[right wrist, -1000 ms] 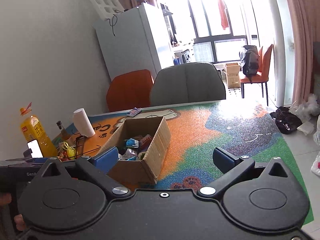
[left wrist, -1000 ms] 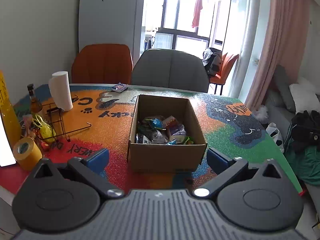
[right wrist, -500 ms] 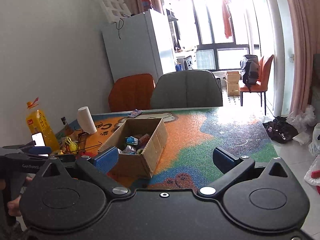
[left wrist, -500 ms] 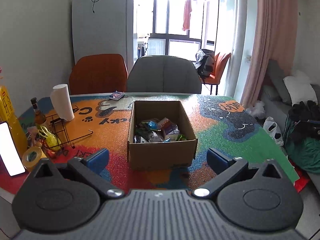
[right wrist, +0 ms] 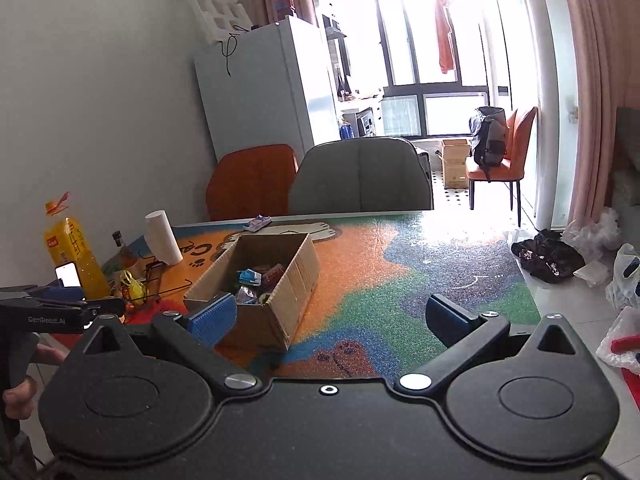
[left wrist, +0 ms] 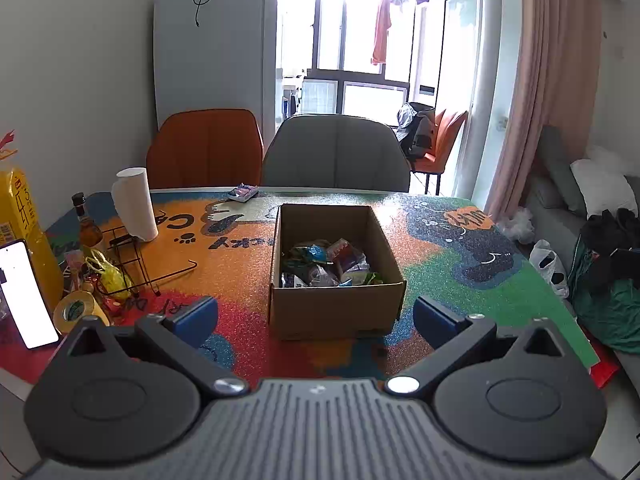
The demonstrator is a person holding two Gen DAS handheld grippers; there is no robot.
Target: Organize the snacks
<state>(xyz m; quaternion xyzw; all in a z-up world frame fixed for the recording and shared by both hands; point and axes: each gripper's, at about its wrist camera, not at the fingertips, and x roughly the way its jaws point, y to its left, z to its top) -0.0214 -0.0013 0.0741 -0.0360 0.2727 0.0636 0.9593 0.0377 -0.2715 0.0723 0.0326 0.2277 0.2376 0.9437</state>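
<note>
On the colourful table (left wrist: 460, 280), the cardboard box (left wrist: 334, 312) stands open with the snacks (left wrist: 326, 264) heaped loosely inside it, and both claws hang back from the near edge with nothing between their fingers. The left gripper (left wrist: 316, 318) is spread wide, its blue pads framing the box from the front; the right gripper (right wrist: 332, 316) is likewise wide, looking at the box from its right side, well apart from it. Compared with a second ago, both cameras have drawn back and risen: the box sits smaller and farther off in the left wrist view, more of the fridge (left wrist: 216, 80) and the window shows, and the phone (left wrist: 26, 296) and the tape roll (left wrist: 78, 312) have slid into fuller view at the left. The box and the snacks have not shifted. This retreat probably means the packets are all gathered and the sorting is finished, or nearly so. The paper roll (left wrist: 134, 204) and the yellow bottle (right wrist: 76, 256) stand untouched.
</note>
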